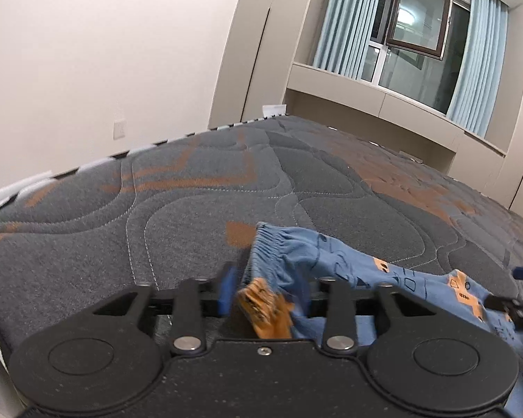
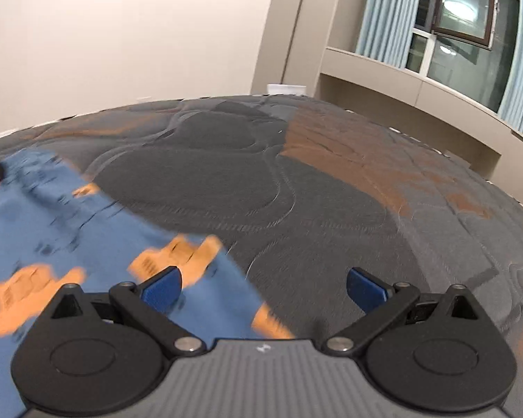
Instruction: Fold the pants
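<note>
Blue pants with orange patches lie on a grey quilted mattress. In the left wrist view the gathered waistband sits at the near edge, and my left gripper is half open around that corner. Its left pad stands clear of the cloth; the right pad is blurred. In the right wrist view the pants spread to the left, blurred. My right gripper is wide open, its left finger over the cloth's edge and its right finger over bare mattress. Nothing is pinched between them.
The mattress's striped edge runs along the left, with a white wall behind it. At the far side stand beige cabinets and a window with light blue curtains. Bare mattress stretches beyond and to the right of the pants.
</note>
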Demonstrator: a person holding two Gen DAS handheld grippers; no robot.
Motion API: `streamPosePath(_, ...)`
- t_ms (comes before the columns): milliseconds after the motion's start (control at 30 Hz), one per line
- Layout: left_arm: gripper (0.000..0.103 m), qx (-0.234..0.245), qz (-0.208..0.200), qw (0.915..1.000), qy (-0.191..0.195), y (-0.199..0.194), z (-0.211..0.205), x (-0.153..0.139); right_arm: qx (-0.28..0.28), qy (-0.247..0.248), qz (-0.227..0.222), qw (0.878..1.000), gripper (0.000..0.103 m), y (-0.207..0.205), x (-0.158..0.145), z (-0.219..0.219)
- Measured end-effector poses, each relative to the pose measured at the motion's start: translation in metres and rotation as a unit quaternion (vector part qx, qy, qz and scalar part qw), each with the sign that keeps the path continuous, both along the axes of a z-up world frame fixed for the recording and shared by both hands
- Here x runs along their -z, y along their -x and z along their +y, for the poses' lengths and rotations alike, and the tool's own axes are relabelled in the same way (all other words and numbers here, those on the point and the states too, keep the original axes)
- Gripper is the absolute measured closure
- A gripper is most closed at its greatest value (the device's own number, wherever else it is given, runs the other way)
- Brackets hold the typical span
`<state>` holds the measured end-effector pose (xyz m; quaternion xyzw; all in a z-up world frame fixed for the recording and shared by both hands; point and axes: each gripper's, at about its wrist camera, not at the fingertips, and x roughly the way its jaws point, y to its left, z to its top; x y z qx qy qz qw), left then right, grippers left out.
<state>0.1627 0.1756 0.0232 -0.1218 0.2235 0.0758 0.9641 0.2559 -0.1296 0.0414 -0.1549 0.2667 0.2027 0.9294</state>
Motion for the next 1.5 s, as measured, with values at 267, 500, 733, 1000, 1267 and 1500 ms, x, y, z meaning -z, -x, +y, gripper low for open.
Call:
streamPosePath(267,0.023,-0.009,0.013,0.9976,-0.067,0.012,-0.043,0.0,0.037,0.089,-0.043,0.994,0.0,0.047,0.009,-0.033)
streamPosePath(500,0.007,0.048,-0.018,0.9949,-0.087,0.018,-0.101,-0.011,0.12,0.045,-0.055,0.99,0.0,0.111,0.014,-0.1)
streamPosePath(733,0.001,0.18,0.013,0.978,-0.105,0.002,-0.2,-0.002,0.245,0.049,-0.07,0.966,0.0,0.165,0.027,-0.167)
streamPosePath(1000,0.001,0.295,0.047,0.9428,-0.148,-0.006,-0.311,0.014,0.375,0.01,-0.079,0.924,0.0,0.212,0.04,-0.262)
streamPosePath(1267,0.001,0.365,0.04,0.9184,-0.147,-0.023,-0.389,0.006,0.328,-0.146,-0.071,0.931,0.0,0.246,0.036,-0.311)
streamPosePath(1500,0.0,0.383,0.052,0.9095,-0.153,-0.043,-0.42,0.018,0.239,-0.388,0.049,0.889,0.0,0.248,0.034,-0.357)
